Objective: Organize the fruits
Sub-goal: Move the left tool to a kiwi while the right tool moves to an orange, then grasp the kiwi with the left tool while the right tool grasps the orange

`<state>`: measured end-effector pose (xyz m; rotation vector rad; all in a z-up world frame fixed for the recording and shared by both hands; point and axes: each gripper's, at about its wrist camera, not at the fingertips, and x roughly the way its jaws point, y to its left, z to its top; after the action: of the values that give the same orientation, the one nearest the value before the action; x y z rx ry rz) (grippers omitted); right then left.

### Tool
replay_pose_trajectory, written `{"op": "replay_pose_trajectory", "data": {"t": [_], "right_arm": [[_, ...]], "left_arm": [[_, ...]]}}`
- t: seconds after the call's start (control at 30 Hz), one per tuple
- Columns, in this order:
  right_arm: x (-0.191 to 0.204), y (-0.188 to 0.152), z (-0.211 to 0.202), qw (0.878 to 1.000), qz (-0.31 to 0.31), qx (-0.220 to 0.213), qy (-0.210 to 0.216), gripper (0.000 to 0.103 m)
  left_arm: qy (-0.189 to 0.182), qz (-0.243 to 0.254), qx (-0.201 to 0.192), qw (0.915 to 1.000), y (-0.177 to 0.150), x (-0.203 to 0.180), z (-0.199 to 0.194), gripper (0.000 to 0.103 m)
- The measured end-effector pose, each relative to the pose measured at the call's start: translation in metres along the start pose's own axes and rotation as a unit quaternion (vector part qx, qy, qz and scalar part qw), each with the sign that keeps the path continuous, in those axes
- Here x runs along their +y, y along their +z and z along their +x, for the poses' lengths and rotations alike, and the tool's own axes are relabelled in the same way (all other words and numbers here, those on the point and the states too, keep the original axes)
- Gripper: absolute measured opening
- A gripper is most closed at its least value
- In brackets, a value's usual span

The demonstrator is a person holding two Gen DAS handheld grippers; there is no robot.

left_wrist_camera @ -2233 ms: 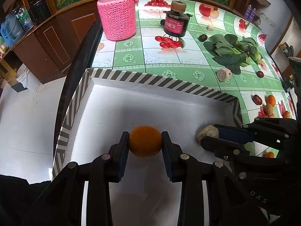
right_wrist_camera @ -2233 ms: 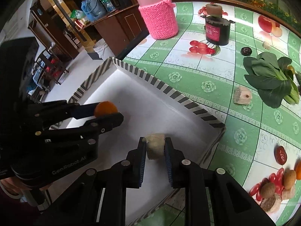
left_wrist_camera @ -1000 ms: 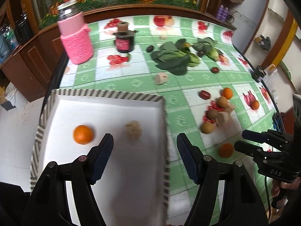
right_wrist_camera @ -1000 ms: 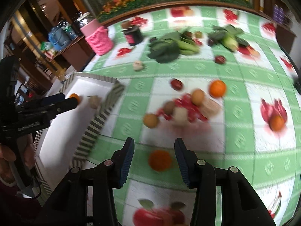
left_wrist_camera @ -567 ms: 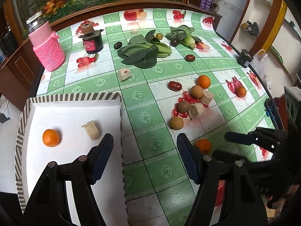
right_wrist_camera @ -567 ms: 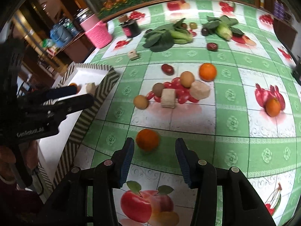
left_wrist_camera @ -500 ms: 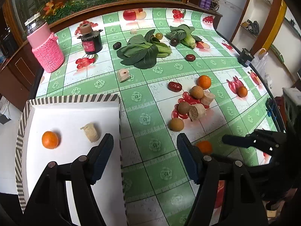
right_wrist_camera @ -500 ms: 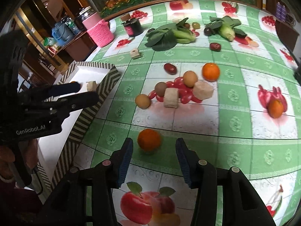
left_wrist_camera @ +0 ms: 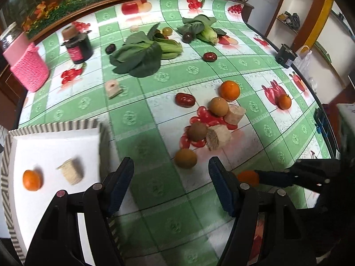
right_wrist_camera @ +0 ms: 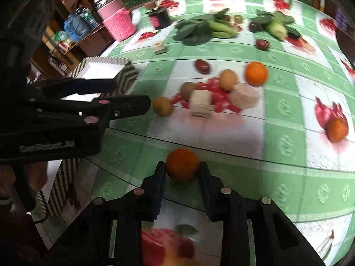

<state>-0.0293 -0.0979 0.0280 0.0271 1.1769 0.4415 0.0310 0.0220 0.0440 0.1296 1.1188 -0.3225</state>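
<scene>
In the right wrist view my right gripper (right_wrist_camera: 182, 170) is closing on an orange (right_wrist_camera: 182, 164) on the green tablecloth, and both pads touch its sides. The same orange (left_wrist_camera: 247, 175) shows at my right gripper's (left_wrist_camera: 258, 177) tips in the left wrist view. My left gripper (left_wrist_camera: 170, 166) hangs open above the cloth with nothing gripped. A brown round fruit (left_wrist_camera: 185, 158) lies just ahead of its gap. The white tray (left_wrist_camera: 55, 125) with a striped rim sits at the left and holds a small orange (left_wrist_camera: 32, 180) and a beige chunk (left_wrist_camera: 72, 171).
Beyond the brown fruit lies a cluster: two more brown fruits, two beige chunks (left_wrist_camera: 218, 136), a red date (left_wrist_camera: 184, 100) and a large orange (left_wrist_camera: 229, 90). A small orange (left_wrist_camera: 284, 102) sits at the right. Leafy greens (left_wrist_camera: 142, 55), a black jar (left_wrist_camera: 77, 46) and a pink knitted jar (left_wrist_camera: 28, 66) stand farther back.
My left gripper has moved right, off the tray toward the fruit cluster, still open. My right gripper has sunk over the loose orange and its jaws have narrowed onto it.
</scene>
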Motion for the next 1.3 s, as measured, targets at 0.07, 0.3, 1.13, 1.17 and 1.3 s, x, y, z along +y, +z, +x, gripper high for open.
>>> {"op": "replay_pose_trajectory", "data": {"t": [0.07, 0.3, 1.13, 1.17, 1.3], "right_arm": [[-0.008, -0.001, -0.005, 1.000, 0.010, -0.003, 0.001, 0.031], [-0.021, 0.000, -0.012, 0.999, 0.034, -0.018, 0.011, 0.031], [0.014, 0.016, -0.014, 1.000, 0.017, -0.019, 0.017, 0.030], [0.016, 0.017, -0.014, 1.000, 0.017, -0.020, 0.017, 0.031], [0.024, 0.019, -0.015, 1.000, 0.013, -0.022, 0.016, 0.030]], "left_arm": [[-0.008, 0.003, 0.009, 0.9999, 0.002, -0.003, 0.009, 0.069], [-0.016, 0.002, 0.033, 0.9993, 0.001, -0.002, 0.031, 0.030], [0.006, -0.030, -0.004, 0.9995, -0.013, 0.026, -0.025, 0.022], [0.007, -0.033, -0.005, 0.9994, -0.014, 0.028, -0.027, 0.022], [0.013, -0.037, -0.008, 0.9992, -0.018, 0.034, -0.032, 0.022]]}}
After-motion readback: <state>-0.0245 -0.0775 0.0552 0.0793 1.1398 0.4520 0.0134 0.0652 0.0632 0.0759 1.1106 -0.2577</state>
